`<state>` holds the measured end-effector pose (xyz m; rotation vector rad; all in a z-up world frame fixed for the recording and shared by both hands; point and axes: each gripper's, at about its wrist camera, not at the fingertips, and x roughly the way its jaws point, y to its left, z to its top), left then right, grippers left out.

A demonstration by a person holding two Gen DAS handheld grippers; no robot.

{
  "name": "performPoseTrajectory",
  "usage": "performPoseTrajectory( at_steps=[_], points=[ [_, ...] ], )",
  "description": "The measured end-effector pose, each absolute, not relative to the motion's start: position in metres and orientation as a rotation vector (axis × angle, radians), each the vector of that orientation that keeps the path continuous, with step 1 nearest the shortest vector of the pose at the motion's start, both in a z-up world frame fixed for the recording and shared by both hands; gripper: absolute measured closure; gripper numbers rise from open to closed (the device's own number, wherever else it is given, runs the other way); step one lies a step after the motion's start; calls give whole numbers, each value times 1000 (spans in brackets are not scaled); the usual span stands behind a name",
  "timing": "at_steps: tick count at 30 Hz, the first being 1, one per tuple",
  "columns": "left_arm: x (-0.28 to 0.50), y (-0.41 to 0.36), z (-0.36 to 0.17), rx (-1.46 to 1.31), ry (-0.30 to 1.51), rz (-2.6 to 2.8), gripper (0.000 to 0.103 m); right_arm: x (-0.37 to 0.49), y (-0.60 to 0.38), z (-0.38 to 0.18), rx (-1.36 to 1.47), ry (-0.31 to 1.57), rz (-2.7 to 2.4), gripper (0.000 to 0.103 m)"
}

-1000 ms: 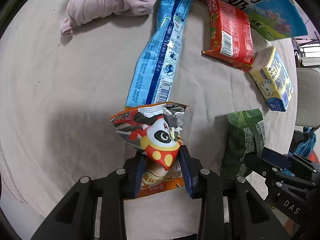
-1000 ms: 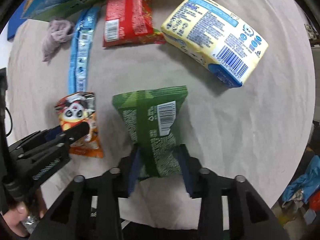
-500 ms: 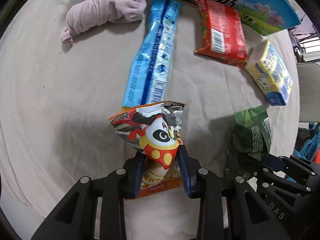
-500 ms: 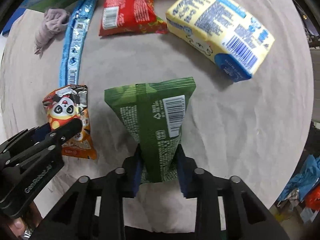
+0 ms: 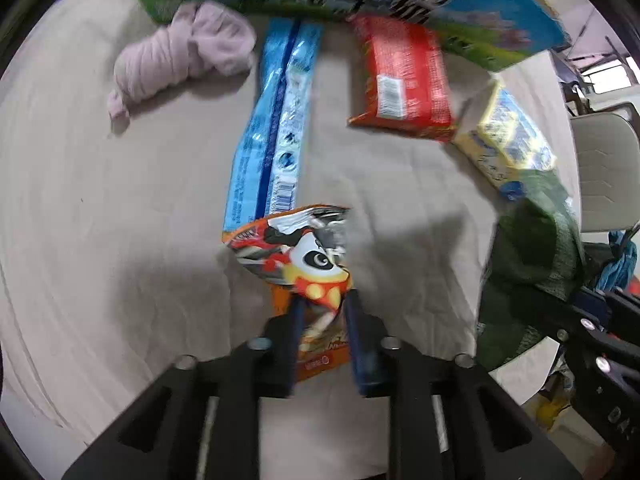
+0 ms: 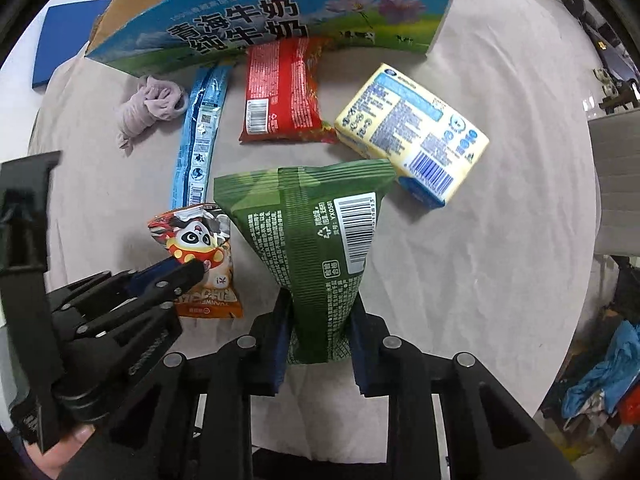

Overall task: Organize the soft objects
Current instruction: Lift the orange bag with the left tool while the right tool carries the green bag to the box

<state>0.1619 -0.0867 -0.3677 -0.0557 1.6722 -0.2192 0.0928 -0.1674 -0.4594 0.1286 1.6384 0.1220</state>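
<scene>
My left gripper (image 5: 320, 312) is shut on an orange panda snack bag (image 5: 296, 248) and holds it above the cloth; the bag also shows in the right wrist view (image 6: 200, 256). My right gripper (image 6: 318, 320) is shut on a green snack bag (image 6: 312, 232), lifted off the table; the bag shows at the right edge of the left wrist view (image 5: 528, 264). On the cloth lie a long blue packet (image 6: 200, 128), a red packet (image 6: 284, 88), a yellow-and-blue tissue pack (image 6: 412, 136) and a pink rolled cloth (image 6: 148, 112).
An open milk carton box (image 6: 272, 4) stands at the back of the round cloth-covered table (image 6: 500, 240). A blue pad (image 6: 64, 40) lies at the far left. A chair (image 5: 600, 168) and clothes stand off the right edge.
Both grippers have lifted and pulled back with their bags. The box and the items at the back now show more fully.
</scene>
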Motion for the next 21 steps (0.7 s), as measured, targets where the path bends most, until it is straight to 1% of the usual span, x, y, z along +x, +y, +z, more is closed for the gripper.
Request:
performPoseTrajectory(
  at_steps=[1,2,3,6,8,9,11,13,21],
  points=[
    [163,-86,-374,-70,1696,-219,75,93,-169,-460,129,1643,124,76],
    [165,-84,-379,-83,1707,-217,71,95,-168,-464,134,1651,125,76],
    [166,-83,-383,-99,1709,-218,70,104,-177,-465,138,1659,128,76],
    [166,-84,-384,-115,1692,-213,71,107,-178,-480,141,1682,125,76],
    [162,-89,-379,-85,1667,-213,74,105,-177,-484,146,1687,123,76],
    [161,-89,-373,-70,1653,-208,75,105,-177,-486,146,1688,122,76],
    [155,-91,-361,-65,1630,-198,81,104,-177,-488,147,1687,116,76],
    [151,-94,-343,-71,1594,-188,84,104,-180,-486,152,1680,111,76],
    [157,-110,-275,-89,1454,-230,87,109,-199,-444,219,1614,122,76]
  ],
)
